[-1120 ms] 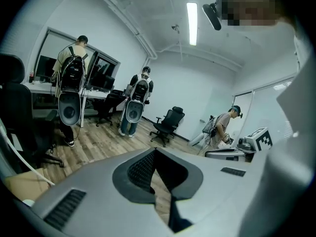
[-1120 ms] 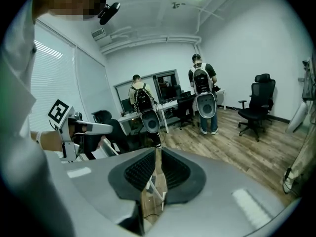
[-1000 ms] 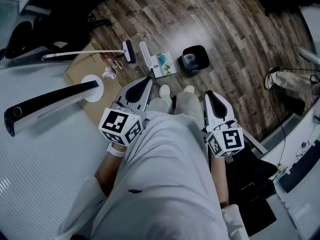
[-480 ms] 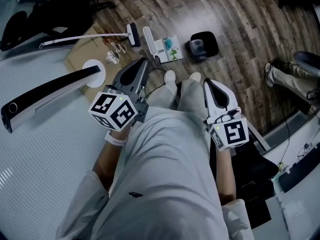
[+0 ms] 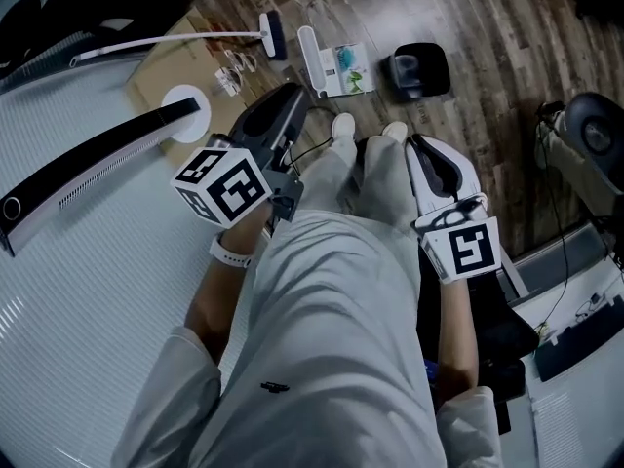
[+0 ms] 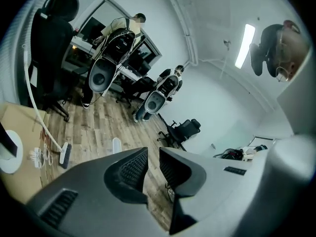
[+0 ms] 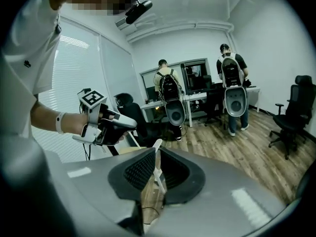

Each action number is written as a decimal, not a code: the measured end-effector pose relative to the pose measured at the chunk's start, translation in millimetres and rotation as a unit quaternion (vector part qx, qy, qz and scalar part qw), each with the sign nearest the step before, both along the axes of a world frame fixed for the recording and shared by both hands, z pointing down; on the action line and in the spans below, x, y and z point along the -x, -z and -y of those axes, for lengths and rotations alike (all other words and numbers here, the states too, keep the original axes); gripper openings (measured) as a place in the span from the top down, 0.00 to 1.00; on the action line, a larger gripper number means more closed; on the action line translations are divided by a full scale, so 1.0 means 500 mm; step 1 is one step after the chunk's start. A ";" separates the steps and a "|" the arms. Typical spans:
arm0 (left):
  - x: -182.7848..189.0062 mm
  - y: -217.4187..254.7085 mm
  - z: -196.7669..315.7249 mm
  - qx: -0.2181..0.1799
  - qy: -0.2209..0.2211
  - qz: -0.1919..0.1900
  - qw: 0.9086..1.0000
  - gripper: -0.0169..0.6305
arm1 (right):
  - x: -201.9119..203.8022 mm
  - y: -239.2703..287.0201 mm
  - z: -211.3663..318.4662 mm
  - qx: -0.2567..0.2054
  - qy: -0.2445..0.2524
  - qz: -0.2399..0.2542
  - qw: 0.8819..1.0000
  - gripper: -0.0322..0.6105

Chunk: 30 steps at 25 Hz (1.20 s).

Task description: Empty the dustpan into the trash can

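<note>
On your left tool [image 6: 154, 154] and right tool [image 7: 157, 164] the jaws have just been opening; they stand narrowly apart and empty. The dustpan [image 5: 336, 66] sits on the floor [image 5: 487, 47] ahead of both, with the trash can [image 5: 419, 69] beside it. Open wider before taking its white handle.

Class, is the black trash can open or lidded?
Open: the head view looks down into the trash can, its paler inside showing, no lid on it.
</note>
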<state>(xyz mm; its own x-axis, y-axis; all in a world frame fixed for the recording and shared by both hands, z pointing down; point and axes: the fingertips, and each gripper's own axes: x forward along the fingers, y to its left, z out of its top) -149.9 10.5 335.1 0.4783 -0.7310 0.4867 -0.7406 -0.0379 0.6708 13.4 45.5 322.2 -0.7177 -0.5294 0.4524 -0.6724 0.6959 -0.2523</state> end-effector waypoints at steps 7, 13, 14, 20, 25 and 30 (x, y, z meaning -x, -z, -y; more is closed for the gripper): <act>0.020 -0.088 0.015 0.038 0.012 -0.015 0.999 0.86 | 0.102 -0.080 -0.004 -0.023 0.116 -0.019 0.993 0.79; 0.038 -0.150 0.037 0.056 0.020 -0.032 0.998 0.76 | 0.163 -0.122 0.006 -0.024 0.173 -0.013 0.985 0.77; 0.040 -0.161 0.040 0.061 0.022 -0.038 0.997 0.74 | 0.168 -0.126 0.011 -0.026 0.177 -0.011 0.984 0.77; 0.042 -0.228 0.055 0.073 0.020 -0.082 0.994 0.68 | 0.174 -0.168 0.028 -0.025 0.194 -0.003 0.981 0.76; 0.028 -0.265 0.061 0.073 0.000 -0.099 0.992 0.66 | 0.171 -0.210 0.026 0.004 0.188 0.011 0.982 0.76; 0.018 -0.297 0.075 0.072 -0.035 -0.093 0.992 0.64 | 0.184 -0.243 0.032 0.013 0.186 0.015 0.982 0.76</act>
<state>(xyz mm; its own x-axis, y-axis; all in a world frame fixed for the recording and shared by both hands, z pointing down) -158.7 -27.2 483.4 0.6167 -0.6223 0.4822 -0.6020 0.0220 0.7982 -78.4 29.3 443.5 -0.8724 -0.2175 0.4377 -0.3654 0.8850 -0.2886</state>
